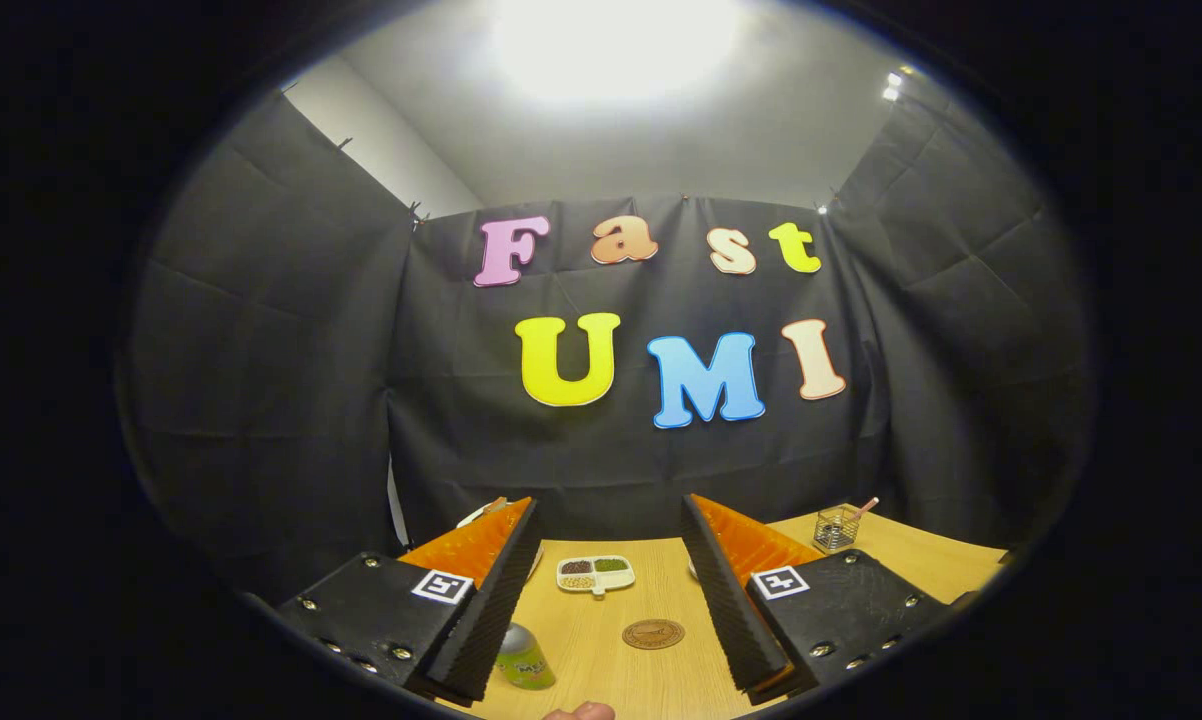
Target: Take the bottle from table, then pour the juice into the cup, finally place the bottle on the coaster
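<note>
The hand-held gripper (611,600) hovers above the wooden table (911,560), fingers spread wide and gripping nothing. The green bottle (523,657) stands at lower left, beside the left finger. The round coaster (653,633) lies between the fingers; a divided snack dish (595,574) sits beyond it.

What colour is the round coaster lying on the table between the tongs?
Brown, seen in the gripper view: the coaster lies on the table.
</note>
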### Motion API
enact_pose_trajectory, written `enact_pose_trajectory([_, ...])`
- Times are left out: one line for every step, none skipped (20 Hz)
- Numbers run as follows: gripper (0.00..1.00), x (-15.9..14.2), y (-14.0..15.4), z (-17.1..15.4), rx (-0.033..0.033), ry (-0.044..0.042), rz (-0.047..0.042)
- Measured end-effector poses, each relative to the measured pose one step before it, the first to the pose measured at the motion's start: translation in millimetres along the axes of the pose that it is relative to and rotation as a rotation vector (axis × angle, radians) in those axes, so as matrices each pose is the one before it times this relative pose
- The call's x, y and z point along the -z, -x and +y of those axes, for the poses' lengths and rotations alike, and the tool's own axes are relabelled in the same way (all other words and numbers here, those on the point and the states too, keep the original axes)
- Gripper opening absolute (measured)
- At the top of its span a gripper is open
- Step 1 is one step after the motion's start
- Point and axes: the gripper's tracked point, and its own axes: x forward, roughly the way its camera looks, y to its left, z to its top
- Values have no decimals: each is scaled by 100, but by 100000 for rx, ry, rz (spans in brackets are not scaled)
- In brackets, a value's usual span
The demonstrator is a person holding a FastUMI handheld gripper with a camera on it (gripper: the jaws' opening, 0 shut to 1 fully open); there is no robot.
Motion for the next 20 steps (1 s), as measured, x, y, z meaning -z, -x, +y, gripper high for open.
enact_pose_trajectory([86,116,65,150,37,1023,-145])
enact_pose_trajectory([86,356,47,403,-528,574,-118])
enact_pose_trajectory([86,296,-72,389,-466,188,122])
enact_pose_trajectory([86,550,-117,255,-39,-223,439])
enact_pose_trajectory([86,515,-125,252,231,-445,567])
enact_pose_trajectory([86,545,-117,469,-247,-564,513])
enact_pose_trajectory([86,471,-130,560,-714,-310,245])
enact_pose_trajectory([86,675,-233,486,-739,-294,719])
enact_pose_trajectory([86,561,-357,336,-40,39,813])
enact_pose_trajectory([86,732,-270,412,-524,50,1041])
enact_pose_trajectory([86,532,-344,619,-756,-16,708])
enact_pose_trajectory([86,642,-370,521,-635,-73,813])
enact_pose_trajectory([86,486,-311,603,-706,42,702])
enact_pose_trajectory([86,608,-387,680,-920,46,717])
enact_pose_trajectory([86,625,-396,600,-779,-24,965])
enact_pose_trajectory([86,787,-323,731,-927,8,1079])
enact_pose_trajectory([86,721,-396,719,-1017,148,1196])
enact_pose_trajectory([86,847,-427,659,-848,293,1309])
enact_pose_trajectory([86,787,-392,561,-706,363,1445])
enact_pose_trajectory([86,797,-368,478,-540,204,1524])
